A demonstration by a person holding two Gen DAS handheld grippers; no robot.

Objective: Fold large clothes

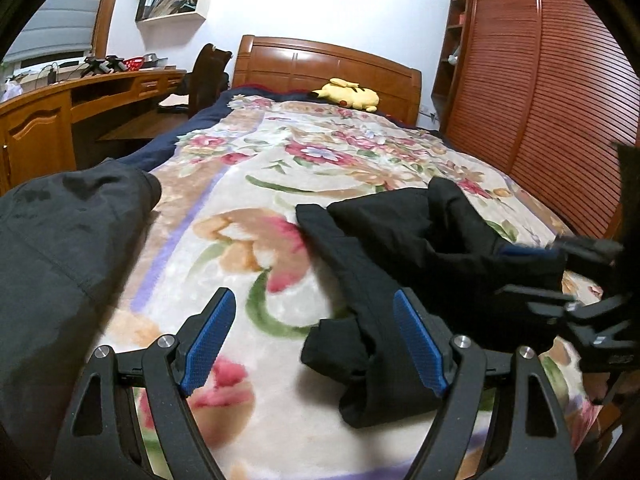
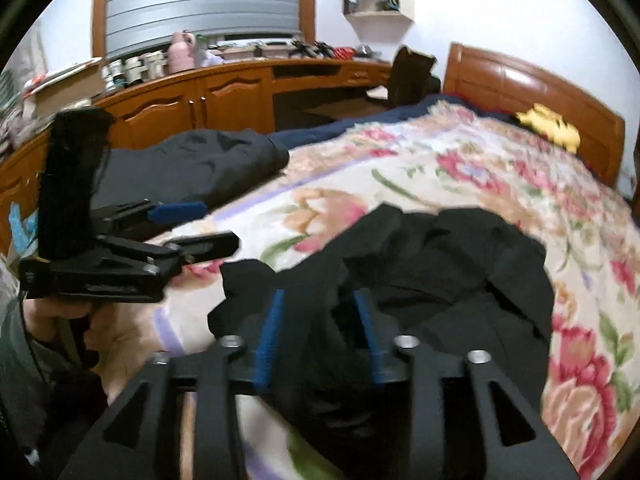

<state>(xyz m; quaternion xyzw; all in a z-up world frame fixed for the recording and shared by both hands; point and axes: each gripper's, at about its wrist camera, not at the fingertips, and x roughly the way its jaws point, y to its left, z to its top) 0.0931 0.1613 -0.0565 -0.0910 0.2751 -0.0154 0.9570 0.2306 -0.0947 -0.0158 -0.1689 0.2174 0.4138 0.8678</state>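
A black garment (image 1: pixel 404 248) lies crumpled on the floral blanket (image 1: pixel 256 184), towards the right side of the bed. My left gripper (image 1: pixel 312 320) is open and empty just above the blanket, its right pad beside a hanging end of the garment. My right gripper (image 2: pixel 318 312) is shut on a bunch of the black garment (image 2: pixel 460 264) and lifts its near edge. The right gripper also shows at the right edge of the left wrist view (image 1: pixel 560 276). The left gripper shows at the left of the right wrist view (image 2: pixel 196 228), jaws apart.
A dark grey folded garment (image 1: pixel 60 232) lies on the bed's left edge. A yellow plush toy (image 1: pixel 348 94) rests by the wooden headboard (image 1: pixel 320 64). A wooden desk (image 1: pixel 80 96) and chair stand left of the bed, a slatted wardrobe (image 1: pixel 560 100) to the right.
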